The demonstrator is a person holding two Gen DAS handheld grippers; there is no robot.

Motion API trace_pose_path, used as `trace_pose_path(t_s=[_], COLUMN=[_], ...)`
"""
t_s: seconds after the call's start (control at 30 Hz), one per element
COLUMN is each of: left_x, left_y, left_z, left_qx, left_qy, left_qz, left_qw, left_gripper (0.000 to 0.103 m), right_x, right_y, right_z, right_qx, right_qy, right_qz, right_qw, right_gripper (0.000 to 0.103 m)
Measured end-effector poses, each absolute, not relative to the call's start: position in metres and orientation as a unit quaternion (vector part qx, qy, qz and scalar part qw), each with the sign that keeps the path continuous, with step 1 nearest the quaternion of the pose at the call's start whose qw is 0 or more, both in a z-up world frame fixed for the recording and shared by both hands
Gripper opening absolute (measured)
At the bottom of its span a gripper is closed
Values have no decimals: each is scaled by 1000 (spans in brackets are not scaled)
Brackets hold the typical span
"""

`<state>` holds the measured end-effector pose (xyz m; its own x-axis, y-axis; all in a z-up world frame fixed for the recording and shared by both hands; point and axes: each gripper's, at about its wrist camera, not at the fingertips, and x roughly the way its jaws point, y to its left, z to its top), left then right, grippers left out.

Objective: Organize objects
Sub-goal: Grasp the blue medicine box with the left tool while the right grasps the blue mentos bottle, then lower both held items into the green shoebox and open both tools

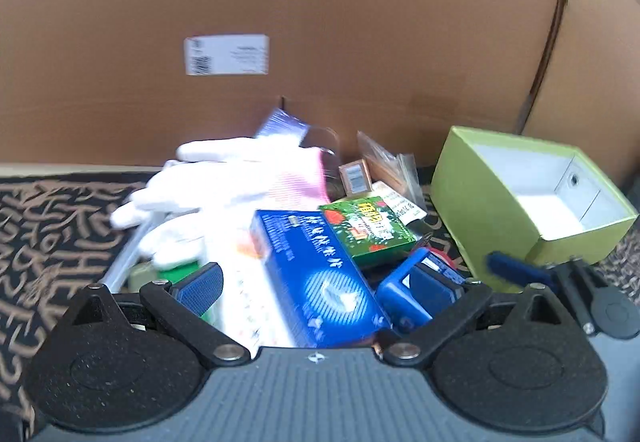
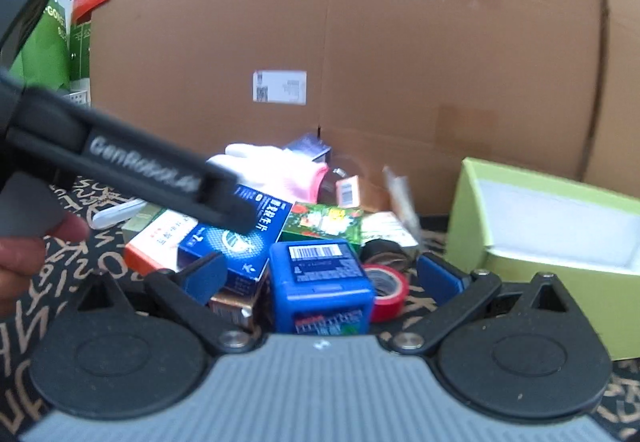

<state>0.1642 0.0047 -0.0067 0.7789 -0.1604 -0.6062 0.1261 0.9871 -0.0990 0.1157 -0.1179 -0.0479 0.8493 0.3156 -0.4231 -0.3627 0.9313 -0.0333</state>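
A pile of small goods lies on a patterned cloth (image 1: pixel 48 234). My left gripper (image 1: pixel 324 286) stands open over a blue medicine box (image 1: pixel 316 274), its pads clear of it. A white and pink glove (image 1: pixel 224 178) lies behind, and a green printed box (image 1: pixel 368 230) to the right. My right gripper (image 2: pixel 322 276) is open around a blue cube-shaped box (image 2: pixel 320 278) without touching it. A red tape roll (image 2: pixel 386 294) sits beside that box. An open lime-green box (image 2: pixel 540 234) stands on the right.
A tall cardboard carton (image 1: pixel 320 22) walls off the back. The left tool's black housing (image 2: pixel 140 170) and a person's hand (image 2: pixel 24 254) cross the right wrist view at the left. A black tape roll (image 2: pixel 384 250) and an orange-white box (image 2: pixel 156 242) lie in the pile.
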Motion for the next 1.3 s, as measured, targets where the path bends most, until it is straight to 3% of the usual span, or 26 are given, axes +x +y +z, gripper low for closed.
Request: trace_pose_path(t_s=[0.03,0.07,0.1,0.2,0.33,0.47,0.5,0.6,0.7,0.77,0.83,0.87,1.03,1.3], left_x=[172,174,174,168,135,104,100,101,111,117,118,113,91,123], left_y=[-1,-1,2,3,6,10,8,-2,-19,-29,-30,-28,-21,-73], left_z=[-12,-16,-19,-21,-23,-27,-28,-29,-34,-43,-50,-50,-20,78], left_qx=[-8,-7,-17,9,29,0,-4,1,30,57,68,73,49,29], left_qy=[331,321,316,320,309,356,363,359,356,360,368,365,350,232], left_qz=[-73,-78,-86,-92,-132,-191,-187,-160,-147,-139,-138,-144,-180,-247], left_qw=[941,944,945,943,941,915,913,920,922,921,917,917,918,940], left_gripper=[102,101,101,69,68,64,65,84,84,82,64,63,61,62], right_x=[119,118,112,83,34,1,0,8,12,16,20,20,9,37], right_y=[-121,-125,-130,-142,-157,-171,-173,-169,-166,-163,-157,-157,-173,-226], right_z=[-51,-52,-52,-50,-49,-49,-49,-50,-50,-51,-59,-60,-43,41], right_qx=[-41,-24,-7,5,-7,-3,-4,-11,-19,-20,-45,-45,-21,-63], right_qy=[225,238,240,243,255,273,273,275,261,264,280,287,261,144], right_qz=[182,181,185,184,182,178,174,167,165,157,148,154,160,68], right_qw=[956,954,953,952,950,945,946,947,951,951,947,944,952,985], right_gripper=[74,58,57,56,55,55,55,62,68,71,68,54,54,54])
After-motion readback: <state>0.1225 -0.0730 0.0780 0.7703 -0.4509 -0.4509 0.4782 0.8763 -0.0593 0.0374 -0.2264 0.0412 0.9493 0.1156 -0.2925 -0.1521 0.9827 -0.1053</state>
